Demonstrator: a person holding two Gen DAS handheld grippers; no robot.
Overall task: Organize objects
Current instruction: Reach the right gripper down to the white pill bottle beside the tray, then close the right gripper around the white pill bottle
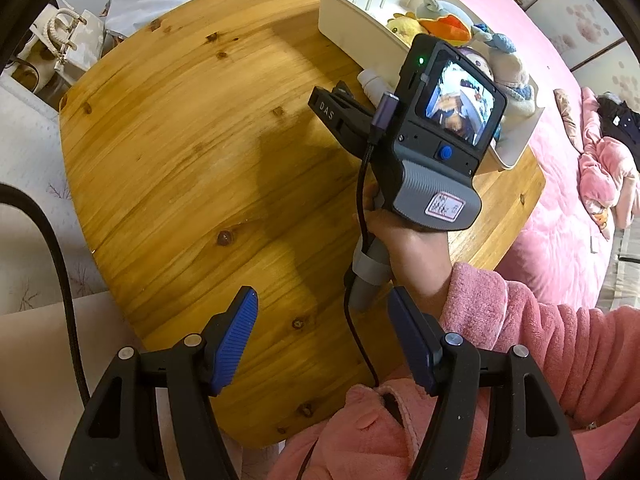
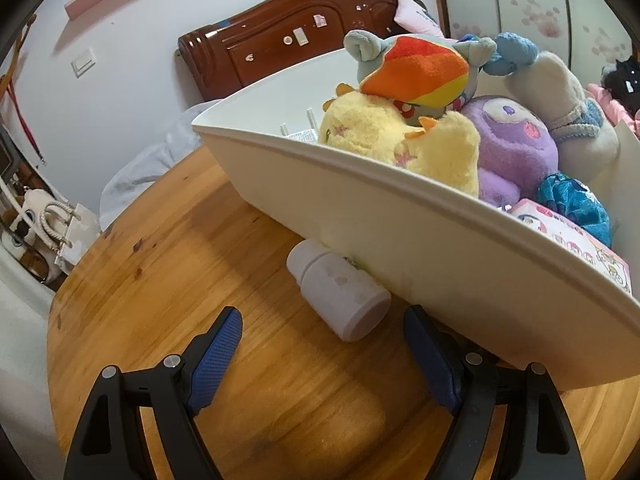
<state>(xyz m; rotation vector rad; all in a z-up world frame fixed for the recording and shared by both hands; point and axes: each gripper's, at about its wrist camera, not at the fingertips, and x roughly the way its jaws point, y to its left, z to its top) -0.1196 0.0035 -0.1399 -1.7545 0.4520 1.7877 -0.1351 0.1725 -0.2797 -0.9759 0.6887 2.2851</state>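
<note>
Reaching for small white plastic bottle [image 2: 340,288] lying beside white plastic bin [image 2: 400,216]; right gripper [image 2: 320,344] wide, empty; left gripper [image 1: 320,340] wide, empty; next: advance, straddle bottle, close.

Room's pretty evenly lit, soft daylight-ish, nothing harsh. The tabletop [image 1: 180,168] has a mild sheen and a few blurry-edged shadows across the wood, darkest beneath the white bin [image 2: 360,216]. Both views are heavy fisheye: straight lines bow, and the corners go black. Focus is decent mid-frame and softens toward the rim. Small glare on the headboard [image 2: 280,48].
</note>
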